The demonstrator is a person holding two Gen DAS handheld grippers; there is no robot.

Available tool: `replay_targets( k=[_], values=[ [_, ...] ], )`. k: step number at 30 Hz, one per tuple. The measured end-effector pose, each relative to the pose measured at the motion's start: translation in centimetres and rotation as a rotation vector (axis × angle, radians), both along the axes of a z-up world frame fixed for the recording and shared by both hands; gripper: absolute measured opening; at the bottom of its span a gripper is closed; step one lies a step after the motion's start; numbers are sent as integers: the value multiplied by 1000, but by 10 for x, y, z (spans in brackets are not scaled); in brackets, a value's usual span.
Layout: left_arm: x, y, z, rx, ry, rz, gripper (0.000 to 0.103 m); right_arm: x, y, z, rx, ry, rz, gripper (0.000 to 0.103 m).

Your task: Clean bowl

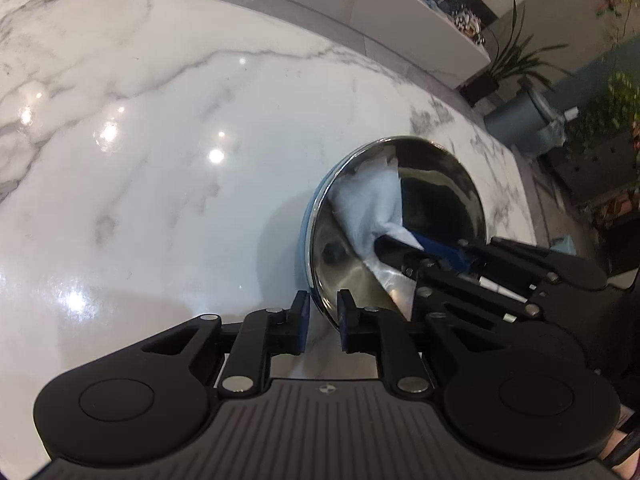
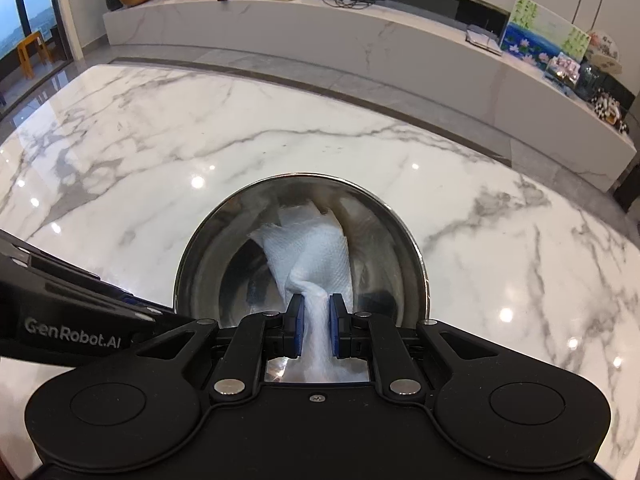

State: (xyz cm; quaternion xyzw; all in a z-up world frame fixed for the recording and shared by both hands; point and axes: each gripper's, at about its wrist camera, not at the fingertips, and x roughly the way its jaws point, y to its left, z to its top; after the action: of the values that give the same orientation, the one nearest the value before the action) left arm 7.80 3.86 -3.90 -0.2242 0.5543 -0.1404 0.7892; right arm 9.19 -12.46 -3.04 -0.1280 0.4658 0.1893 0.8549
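- While one steel bowl [image 2: 304,248] is sitting on the white marble table [image 2: 500,240], toward its near right part in the left wrist view, two grippers are working at it.
- In the left wrist view the bowl [image 1: 432,200] is appearing tipped, its shiny inside facing right and its blue outer side facing left.
- One left gripper [image 1: 323,320] is straddling the bowl's near rim, one blue pad outside and one inside; the two jaws are standing narrowly apart, and whether the pads are pressing on the rim I cannot tell.
- One right gripper [image 2: 313,326] is reaching into the bowl from the near side, its two jaws clamped together on a twisted neck of one white paper towel [image 2: 312,256].
- That single towel is fanning out from the pads against the bowl's inner wall, its far edge lying near the far rim.
- In the left wrist view the right gripper [image 1: 394,248] is coming in from the right, with the towel [image 1: 368,208] spreading above its tips.
- One grey bin [image 1: 520,120] is standing on the floor beyond the table's far right edge, one potted plant [image 1: 508,60] just beside it.
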Motion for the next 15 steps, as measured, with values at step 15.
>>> replay_targets(
  k=[15],
  values=[
    [0, -14, 4, 85, -23, -55, 29, -4, -3, -4, 13, 184, 56, 11]
  ],
)
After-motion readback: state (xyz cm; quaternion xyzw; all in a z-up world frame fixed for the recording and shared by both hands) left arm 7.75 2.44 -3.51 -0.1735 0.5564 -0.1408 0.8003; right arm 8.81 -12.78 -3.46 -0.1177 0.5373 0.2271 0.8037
